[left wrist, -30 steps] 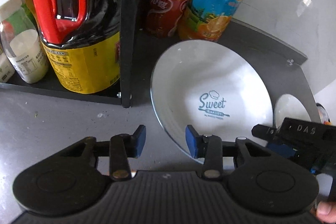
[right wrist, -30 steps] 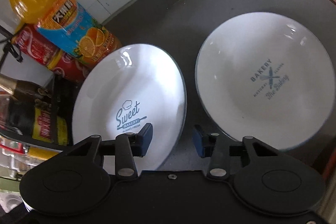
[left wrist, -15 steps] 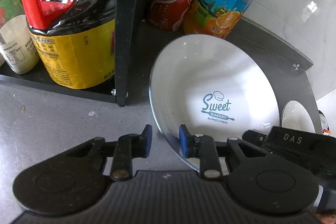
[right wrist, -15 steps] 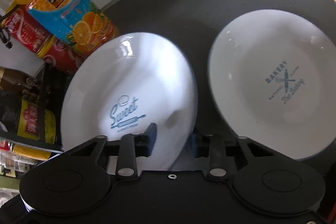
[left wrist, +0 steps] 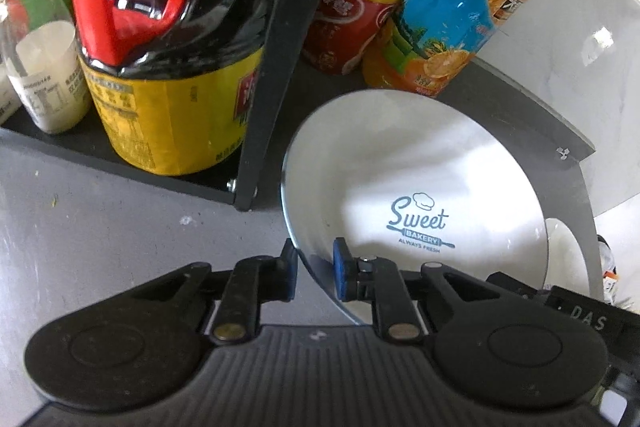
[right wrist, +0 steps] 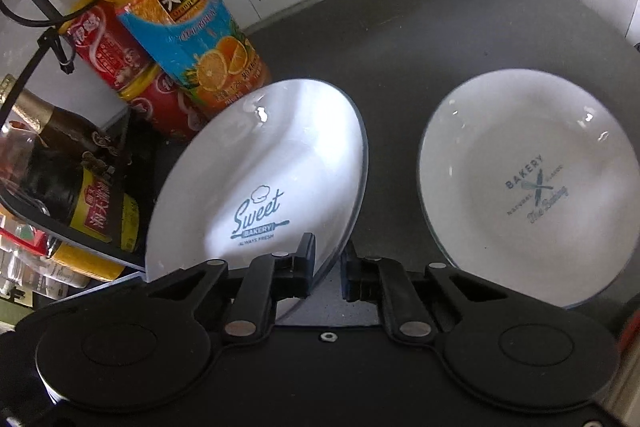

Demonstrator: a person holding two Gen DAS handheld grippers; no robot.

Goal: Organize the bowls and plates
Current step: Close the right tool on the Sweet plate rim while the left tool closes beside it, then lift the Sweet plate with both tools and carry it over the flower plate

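Straddling plate (left wrist: pixel 420 187) rim, both tongs (left wrist: pixel 314 269) (right wrist: pixel 328 267)

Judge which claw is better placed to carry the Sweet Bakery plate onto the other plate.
Right, probably. Both claws straddle the Sweet Bakery plate's rim, but the right claw sits on the edge facing the Bakery plate, with open counter between. The left claw grips the far edge, beside the black rack.

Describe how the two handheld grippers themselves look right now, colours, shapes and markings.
The left gripper has a black ribbed plastic body, two round black discs, black linkage arms with brass-coloured rivets and blue finger pads. The right gripper has the same black discs and linkages but a smooth body with one small screw. Beside the left gripper, a black part is marked "DAS".
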